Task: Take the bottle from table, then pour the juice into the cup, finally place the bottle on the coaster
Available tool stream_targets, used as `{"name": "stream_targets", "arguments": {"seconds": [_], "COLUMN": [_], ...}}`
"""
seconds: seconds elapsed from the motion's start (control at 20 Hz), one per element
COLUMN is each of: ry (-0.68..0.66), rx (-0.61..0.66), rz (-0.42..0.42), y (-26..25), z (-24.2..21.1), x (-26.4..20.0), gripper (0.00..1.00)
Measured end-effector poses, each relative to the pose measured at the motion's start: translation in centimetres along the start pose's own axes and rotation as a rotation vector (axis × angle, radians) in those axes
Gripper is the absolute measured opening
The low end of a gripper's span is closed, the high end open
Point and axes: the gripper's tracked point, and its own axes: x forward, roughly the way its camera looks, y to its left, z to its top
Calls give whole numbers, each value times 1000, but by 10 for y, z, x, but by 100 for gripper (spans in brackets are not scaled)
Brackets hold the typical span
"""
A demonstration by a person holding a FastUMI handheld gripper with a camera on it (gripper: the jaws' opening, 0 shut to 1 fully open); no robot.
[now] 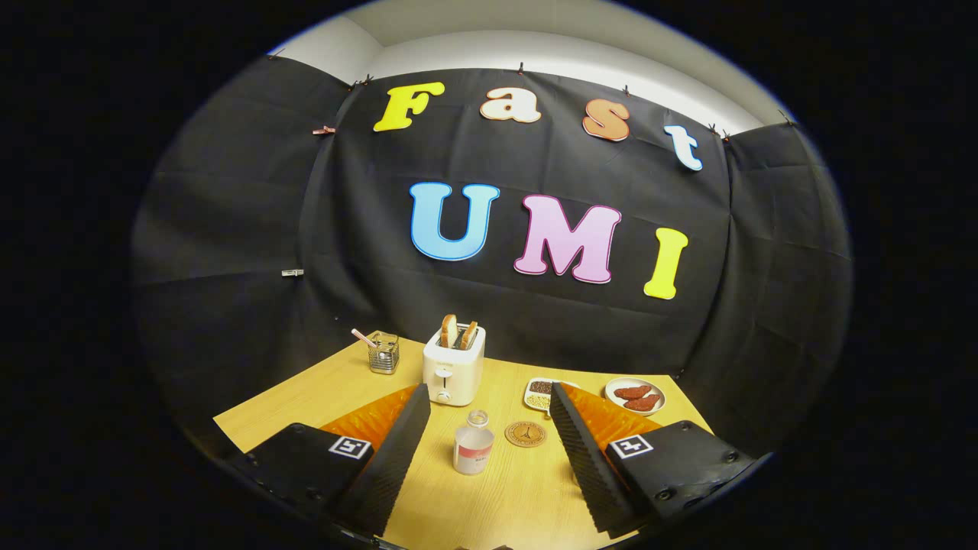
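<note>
My jaws wide open, empty, straddling bottle point(473, 443) w/o contact, lined up for grasp; coaster point(525, 434) just beside.

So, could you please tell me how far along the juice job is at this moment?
Nothing looks done yet. The bottle stands upright on the table, untouched, beside the empty coaster. In hand: the gripper is open, its fingers either side of the bottle, not touching. Left: grasping, pouring into the cup beside the toaster, then setting the bottle on the coaster.
</note>
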Motion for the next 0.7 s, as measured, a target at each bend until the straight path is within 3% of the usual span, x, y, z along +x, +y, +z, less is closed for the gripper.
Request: {"name": "stream_targets", "arguments": {"seconds": [0.7], "ry": [76], "rx": [150], "rz": [-108], "y": [31], "z": [-80], "x": [53], "gripper": [97]}}
